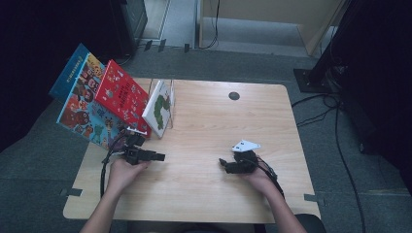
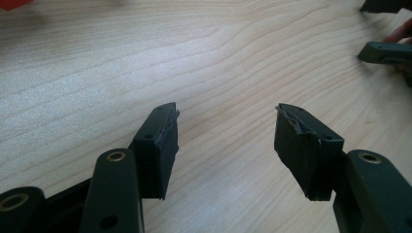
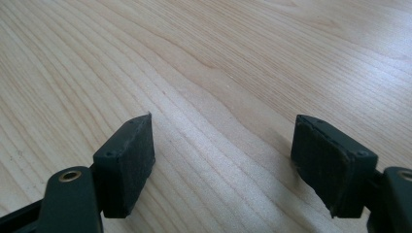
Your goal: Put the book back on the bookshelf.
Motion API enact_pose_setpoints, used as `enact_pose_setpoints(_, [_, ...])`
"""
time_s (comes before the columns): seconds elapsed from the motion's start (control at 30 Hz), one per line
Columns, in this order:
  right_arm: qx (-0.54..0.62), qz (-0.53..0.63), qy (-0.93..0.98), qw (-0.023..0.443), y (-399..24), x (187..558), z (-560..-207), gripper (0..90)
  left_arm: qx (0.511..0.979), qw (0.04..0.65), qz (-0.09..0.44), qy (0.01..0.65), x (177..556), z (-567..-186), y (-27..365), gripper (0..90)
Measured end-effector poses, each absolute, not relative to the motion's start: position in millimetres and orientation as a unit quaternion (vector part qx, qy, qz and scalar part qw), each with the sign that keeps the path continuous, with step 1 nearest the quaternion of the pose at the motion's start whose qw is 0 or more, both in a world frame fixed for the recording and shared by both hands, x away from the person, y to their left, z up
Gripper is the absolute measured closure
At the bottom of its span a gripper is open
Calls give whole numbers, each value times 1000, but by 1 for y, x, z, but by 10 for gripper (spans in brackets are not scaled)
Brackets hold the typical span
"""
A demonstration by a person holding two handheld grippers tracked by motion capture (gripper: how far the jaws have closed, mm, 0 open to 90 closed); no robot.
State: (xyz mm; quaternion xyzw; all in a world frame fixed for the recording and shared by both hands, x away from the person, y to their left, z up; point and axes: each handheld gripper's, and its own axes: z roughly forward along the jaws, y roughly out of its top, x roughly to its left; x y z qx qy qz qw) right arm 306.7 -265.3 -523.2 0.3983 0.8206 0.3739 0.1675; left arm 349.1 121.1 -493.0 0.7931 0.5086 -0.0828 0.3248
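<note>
Books (image 1: 116, 99) are leaning in a rack, off to the side of both grippers' open, empty jaws, which are resting low over the tabletop (image 1: 204, 126).

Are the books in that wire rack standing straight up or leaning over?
Leaning. The three books tilt left in the wire rack, the blue and red ones overhanging the table edge; the white one is steepest.

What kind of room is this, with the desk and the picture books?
Probably a lab or studio set up for recording: a lone wooden table on grey carpet, cables trailing across the floor, dark equipment stands at the edges, and children's picture books propped in a wire rack.
</note>
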Motion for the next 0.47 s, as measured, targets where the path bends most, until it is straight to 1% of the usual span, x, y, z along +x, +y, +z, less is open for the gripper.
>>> enact_pose_setpoints(0.07, [398, 374, 821, 168, -265, 307, -523, 237, 800, 327, -68, 499, 348, -493, 121, 420])
enact_pose_setpoints(0.27, [399, 374, 821, 167, -265, 307, -523, 235, 806, 326, -69, 488, 346, -493, 118, 411])
enact_pose_setpoints(0.47, [399, 374, 821, 167, -265, 307, -523, 235, 807, 333, -66, 483, 344, -494, 117, 377])
